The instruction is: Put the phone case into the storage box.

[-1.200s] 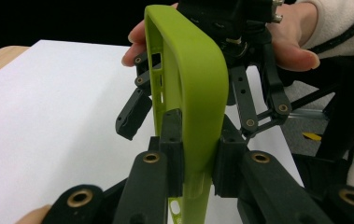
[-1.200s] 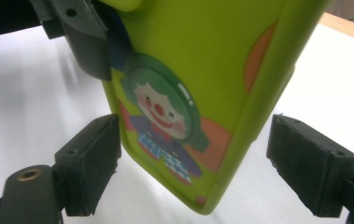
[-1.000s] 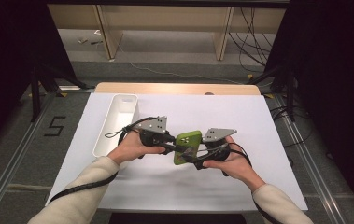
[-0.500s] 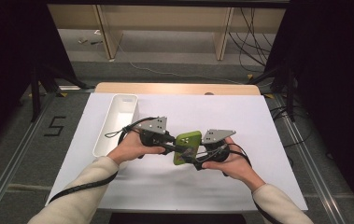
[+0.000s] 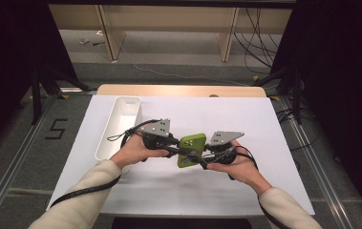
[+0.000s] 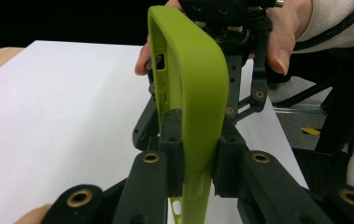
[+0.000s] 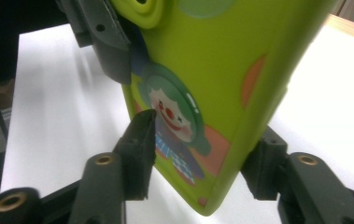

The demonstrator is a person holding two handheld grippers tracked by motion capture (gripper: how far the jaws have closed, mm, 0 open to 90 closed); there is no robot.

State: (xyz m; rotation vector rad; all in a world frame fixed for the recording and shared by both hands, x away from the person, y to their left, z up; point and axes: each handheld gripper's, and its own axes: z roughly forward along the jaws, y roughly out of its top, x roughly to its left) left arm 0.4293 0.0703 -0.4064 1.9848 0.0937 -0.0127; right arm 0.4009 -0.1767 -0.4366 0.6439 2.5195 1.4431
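Green phone case (image 5: pixel 191 150) held between both grippers above the white table (image 5: pixel 245 119).
Left gripper (image 6: pixel 195 161) clamped on the case's edge; right gripper (image 7: pixel 198 154) jaws straddle it, contact uncertain; white tray (image 5: pixel 119 125) at ten o'clock.

A lime-green soft phone case (image 5: pixel 191 150) hangs in the air above the white table (image 5: pixel 264 124), to the right of the white tray (image 5: pixel 119 125). Its back carries a clown picture (image 7: pixel 172 112) and orange patches. It is empty and stands on edge.
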